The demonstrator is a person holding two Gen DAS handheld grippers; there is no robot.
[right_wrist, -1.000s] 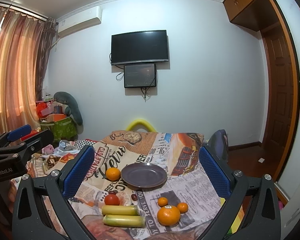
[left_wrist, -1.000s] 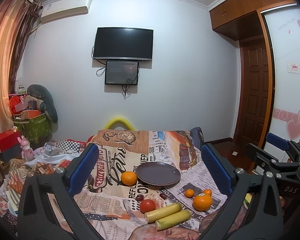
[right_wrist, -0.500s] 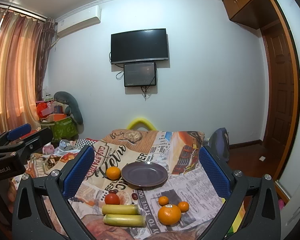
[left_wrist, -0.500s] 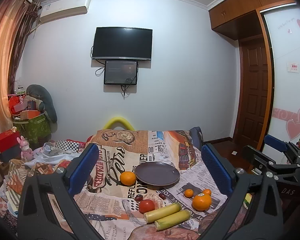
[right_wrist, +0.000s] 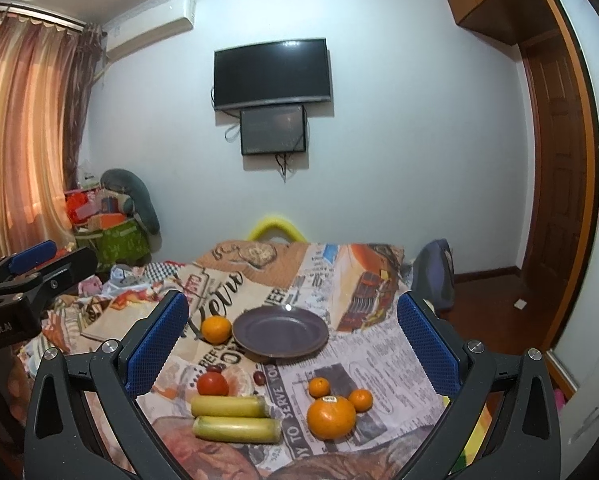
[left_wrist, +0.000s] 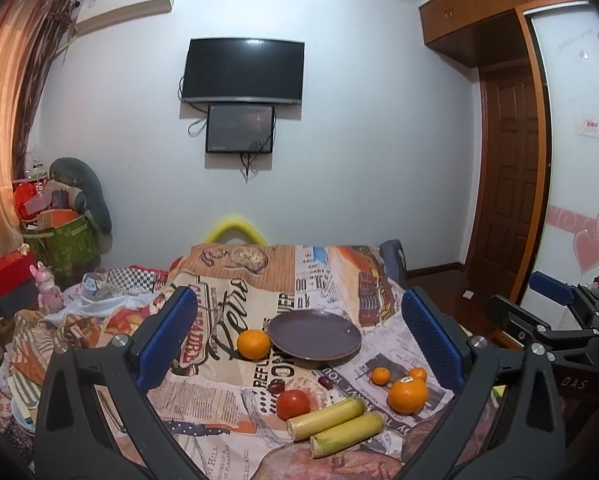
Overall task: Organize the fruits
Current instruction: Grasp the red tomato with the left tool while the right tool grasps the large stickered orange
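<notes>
Newspaper-print tablecloth [right_wrist: 383, 364], purple plate [right_wrist: 279, 334] mid-cloth, 2 corn cobs [right_wrist: 235, 418] near front edge.

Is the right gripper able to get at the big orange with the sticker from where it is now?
Probably yes: the right gripper is open, and the big orange sits near, nothing above it, two small oranges beside it.

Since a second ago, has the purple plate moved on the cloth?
No. The purple plate still sits just right of the orange on the same printed lettering; only the camera shifted slightly.
</notes>
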